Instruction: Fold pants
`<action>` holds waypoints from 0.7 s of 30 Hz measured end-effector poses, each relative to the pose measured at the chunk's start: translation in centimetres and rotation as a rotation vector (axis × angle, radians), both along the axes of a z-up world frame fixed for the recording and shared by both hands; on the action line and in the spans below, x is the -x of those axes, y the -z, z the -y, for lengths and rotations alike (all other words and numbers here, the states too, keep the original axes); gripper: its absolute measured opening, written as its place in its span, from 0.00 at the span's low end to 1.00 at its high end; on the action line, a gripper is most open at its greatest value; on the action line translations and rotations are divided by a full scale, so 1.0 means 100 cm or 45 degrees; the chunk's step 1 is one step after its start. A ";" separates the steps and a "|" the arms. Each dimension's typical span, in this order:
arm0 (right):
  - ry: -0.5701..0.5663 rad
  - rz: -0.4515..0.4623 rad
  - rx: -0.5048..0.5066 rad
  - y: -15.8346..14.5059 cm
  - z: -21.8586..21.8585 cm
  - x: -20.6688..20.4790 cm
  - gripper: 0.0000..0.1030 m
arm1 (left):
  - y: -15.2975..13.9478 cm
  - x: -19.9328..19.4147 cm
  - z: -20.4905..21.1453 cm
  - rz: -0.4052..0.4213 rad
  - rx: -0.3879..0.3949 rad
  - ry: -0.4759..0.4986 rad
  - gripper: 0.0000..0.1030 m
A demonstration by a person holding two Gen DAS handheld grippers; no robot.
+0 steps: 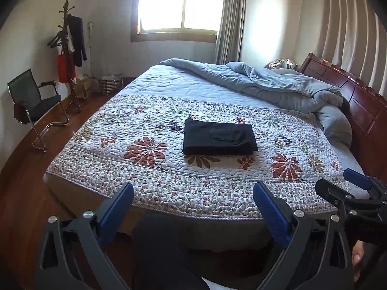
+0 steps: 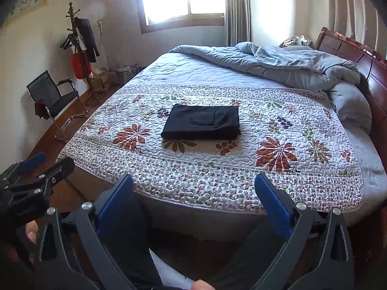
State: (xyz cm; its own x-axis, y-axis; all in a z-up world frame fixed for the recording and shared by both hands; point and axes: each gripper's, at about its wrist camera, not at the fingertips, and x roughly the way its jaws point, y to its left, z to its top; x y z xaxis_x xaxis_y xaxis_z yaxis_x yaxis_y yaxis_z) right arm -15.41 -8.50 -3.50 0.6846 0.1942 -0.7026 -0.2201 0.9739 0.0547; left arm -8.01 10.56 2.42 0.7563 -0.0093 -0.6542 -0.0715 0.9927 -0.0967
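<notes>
Left wrist view. The pants (image 1: 219,137), black and folded into a compact rectangle with a pocket uppermost, lie at the centre of the frame on the floral quilt (image 1: 150,125) that covers the bed (image 1: 372,106). A rumpled grey duvet (image 1: 285,84) fills the upper right. The left tongs (image 1: 193,194) occupy the lower foreground, blue pads spread wide and gripping nothing, well apart from the pants. The right tongs (image 1: 348,183) enter at the lower right edge; how wide they are spread cannot be told here. A black chair (image 1: 36,104) and a coat rack (image 1: 70,55) stand at the left, below and beside the bright window (image 1: 181,4).

Right wrist view. The pants (image 2: 202,122) again lie mid-frame on the quilt (image 2: 278,130). The right tongs (image 2: 193,186) fill the lower foreground, spread wide and empty. The left tongs (image 2: 46,163) show at the lower left edge.
</notes>
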 end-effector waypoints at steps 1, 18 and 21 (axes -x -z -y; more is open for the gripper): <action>-0.002 -0.002 0.001 0.000 0.000 -0.001 0.97 | 0.000 -0.001 0.000 0.003 0.002 0.004 0.96; 0.009 -0.006 -0.011 0.003 0.003 -0.004 0.97 | -0.002 -0.002 0.001 0.067 0.000 0.017 0.96; 0.015 -0.007 -0.014 0.004 0.003 -0.005 0.97 | 0.000 -0.002 0.001 0.065 -0.005 0.012 0.96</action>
